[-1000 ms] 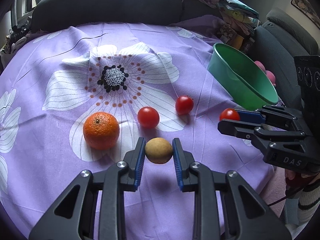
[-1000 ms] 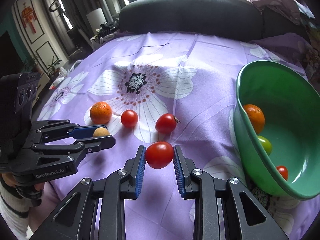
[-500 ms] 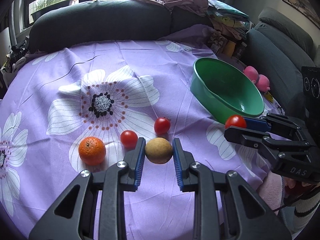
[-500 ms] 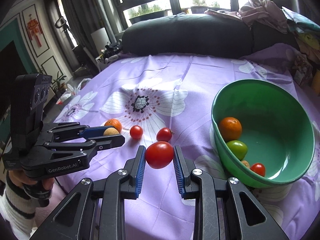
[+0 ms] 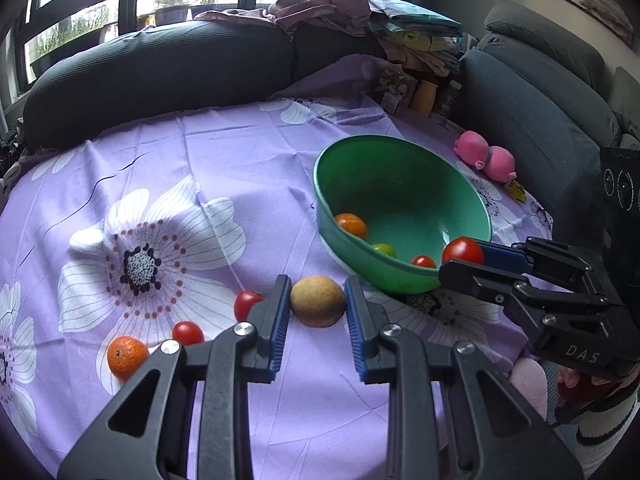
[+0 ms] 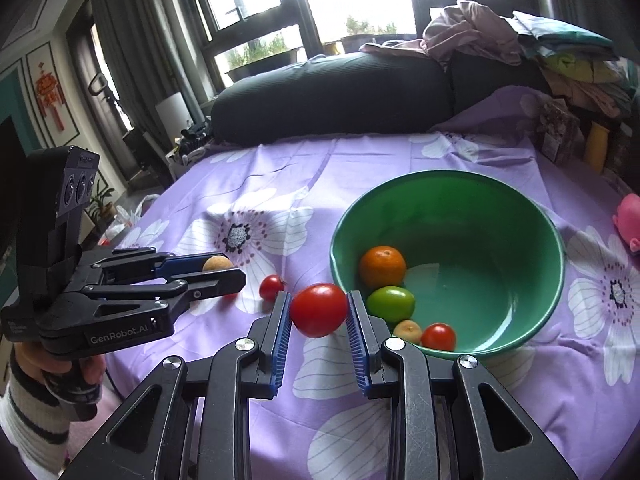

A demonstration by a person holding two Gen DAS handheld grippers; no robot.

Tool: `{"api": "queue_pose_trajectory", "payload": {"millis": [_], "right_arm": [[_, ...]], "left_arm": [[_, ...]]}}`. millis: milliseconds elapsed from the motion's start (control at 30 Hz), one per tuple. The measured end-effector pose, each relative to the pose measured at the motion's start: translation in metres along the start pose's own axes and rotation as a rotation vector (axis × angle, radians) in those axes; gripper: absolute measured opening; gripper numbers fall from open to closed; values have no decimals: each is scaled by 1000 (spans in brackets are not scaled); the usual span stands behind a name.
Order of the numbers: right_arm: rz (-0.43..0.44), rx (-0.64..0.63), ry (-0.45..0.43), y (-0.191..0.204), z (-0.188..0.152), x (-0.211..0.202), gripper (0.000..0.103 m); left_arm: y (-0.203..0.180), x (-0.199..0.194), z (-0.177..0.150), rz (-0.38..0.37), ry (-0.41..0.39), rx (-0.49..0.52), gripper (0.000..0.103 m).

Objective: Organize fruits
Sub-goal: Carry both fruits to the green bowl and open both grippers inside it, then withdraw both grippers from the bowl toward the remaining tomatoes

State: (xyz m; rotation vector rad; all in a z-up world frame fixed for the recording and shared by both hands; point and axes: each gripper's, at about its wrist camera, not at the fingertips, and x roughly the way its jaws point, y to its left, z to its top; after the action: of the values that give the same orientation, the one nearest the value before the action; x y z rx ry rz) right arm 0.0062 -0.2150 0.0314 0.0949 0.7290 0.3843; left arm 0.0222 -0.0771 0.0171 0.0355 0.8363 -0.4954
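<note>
My left gripper (image 5: pixel 317 301) is shut on a small tan round fruit (image 5: pixel 317 301), held above the cloth left of the green bowl (image 5: pixel 404 278). My right gripper (image 6: pixel 318 310) is shut on a red tomato (image 6: pixel 318 310), held just at the bowl's (image 6: pixel 556 236) near left rim. The bowl holds an orange (image 6: pixel 382 267), a green tomato (image 6: pixel 390 304), a small red tomato (image 6: pixel 438 337) and a small tan fruit (image 6: pixel 407 331). On the cloth lie an orange (image 5: pixel 127 357) and two small tomatoes (image 5: pixel 188 333) (image 5: pixel 246 305).
The table wears a purple cloth with white flowers (image 5: pixel 152 248). A dark sofa (image 5: pixel 160 68) runs behind it. A pink toy (image 5: pixel 486 157) lies right of the bowl. Piled clothes (image 5: pixel 360 12) and small jars (image 5: pixel 424 96) sit at the back right.
Both grippers have risen and moved right toward the bowl with their fruits. The bowl's inside shows more fully now. The loose fruits on the cloth have fallen behind to the left.
</note>
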Motion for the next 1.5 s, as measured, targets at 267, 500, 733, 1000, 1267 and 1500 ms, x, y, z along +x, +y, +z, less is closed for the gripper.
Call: {"api": "queue_pose_trajectory", "payload": {"millis": [267, 500, 733, 1000, 1267, 1500], "right_arm": [[-39, 41, -32, -26, 3, -8, 29], [-79, 74, -40, -48, 3, -8, 29], [-99, 89, -16, -60, 1, 2, 29], [-109, 90, 18, -66, -2, 12, 29], [-113, 94, 35, -66, -3, 15, 29], [-130, 123, 48, -68, -3, 13, 29]], "left_arm": [[-21, 20, 24, -60, 1, 20, 27], [-36, 42, 38, -95, 25, 35, 27], [-44, 69, 40, -80, 77, 65, 27], [-46, 82, 37, -67, 101, 93, 27], [-45, 83, 38, -63, 101, 88, 27], [-44, 78, 38, -57, 91, 86, 44]]}}
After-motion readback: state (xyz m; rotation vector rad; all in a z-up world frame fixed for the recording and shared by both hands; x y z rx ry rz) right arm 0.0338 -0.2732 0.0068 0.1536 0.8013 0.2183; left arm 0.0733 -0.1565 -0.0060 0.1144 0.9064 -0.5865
